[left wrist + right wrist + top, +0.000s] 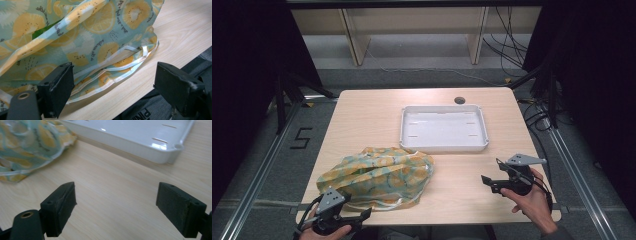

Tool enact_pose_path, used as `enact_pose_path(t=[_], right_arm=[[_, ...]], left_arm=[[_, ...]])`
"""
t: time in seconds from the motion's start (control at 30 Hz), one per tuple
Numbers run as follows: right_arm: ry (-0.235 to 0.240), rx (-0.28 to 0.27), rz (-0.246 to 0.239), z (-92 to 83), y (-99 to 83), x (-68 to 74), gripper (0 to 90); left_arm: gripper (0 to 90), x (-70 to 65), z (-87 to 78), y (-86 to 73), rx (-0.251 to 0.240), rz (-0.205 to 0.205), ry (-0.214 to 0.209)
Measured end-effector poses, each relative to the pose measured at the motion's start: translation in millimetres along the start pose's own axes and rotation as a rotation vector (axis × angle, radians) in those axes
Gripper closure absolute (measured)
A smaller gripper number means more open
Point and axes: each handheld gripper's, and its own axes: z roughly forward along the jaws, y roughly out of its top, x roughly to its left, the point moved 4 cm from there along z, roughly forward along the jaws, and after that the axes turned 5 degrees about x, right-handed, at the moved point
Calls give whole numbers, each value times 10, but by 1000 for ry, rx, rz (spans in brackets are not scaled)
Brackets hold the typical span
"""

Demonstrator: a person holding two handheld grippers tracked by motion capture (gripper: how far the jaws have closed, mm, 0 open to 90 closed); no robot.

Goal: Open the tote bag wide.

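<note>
A crumpled cloth bag (377,176) printed with yellow lemon slices on pale green lies on the near left part of the wooden table (472,185), its white handles (117,68) trailing along the front edge of the heap. The left gripper (359,216) hovers at the table's near edge, just beside the bag's front corner, and its jaws stand wide apart with nothing between them; in the left gripper view the cloth and its handles lie just beyond the two black pads. The right gripper (490,180) is held over bare wood at the near right, well apart from the bag, its jaws released too and gripping nothing. Beyond the bag, towards the middle of the table, sits a shallow white tray (484,131), its near left corner close to the bag's far edge. A small dark round hole (459,100) marks the table top just behind the tray.
</note>
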Motion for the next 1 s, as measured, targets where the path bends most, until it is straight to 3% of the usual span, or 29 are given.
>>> enact_pose_path(t=[0.1,0.13,0.2,0.23,0.27,0.3,0.37,0.4,0.47,0.53,0.67,0.7,0.73,0.8,0.83,1.0], right_arm=[[27,-15,-37,28,57,58,174],[49,-42,-90,72,127,118,187],[62,-31,-76,80,148,189,196],[94,-43,-126,139,214,295,245],[108,-33,-138,152,230,336,257],[111,-55,-171,191,267,364,257],[124,-45,-169,208,286,418,257],[137,-42,-197,258,340,481,257],[155,-48,-192,300,375,547,257],[160,-54,-232,337,429,584,258],[184,-51,-278,415,491,677,268],[198,-34,-273,472,513,757,282],[204,-42,-306,510,538,778,287],[206,-33,-311,538,549,814,289],[219,-22,-335,612,581,888,289],[236,-15,-365,749,654,1014,289]], left_arm=[[159,3,0,-1,-2,1,3],[160,6,-5,1,0,11,3],[162,-3,-1,-1,-1,-2,2],[163,-5,-6,-2,1,-1,8],[163,8,-19,-8,13,14,10],[163,21,-31,-10,24,35,9],[163,25,-35,-10,24,38,9],[164,26,-36,-10,26,41,9],[164,14,-27,-10,18,24,6],[165,-2,-15,-3,3,4,6],[166,-2,-15,-5,3,4,8],[171,14,-30,-13,23,30,9],[174,14,-30,-13,23,30,9],[175,21,-31,-11,25,45,9],[175,18,-31,-16,26,38,7],[175,-1,-15,-5,3,9,5]])
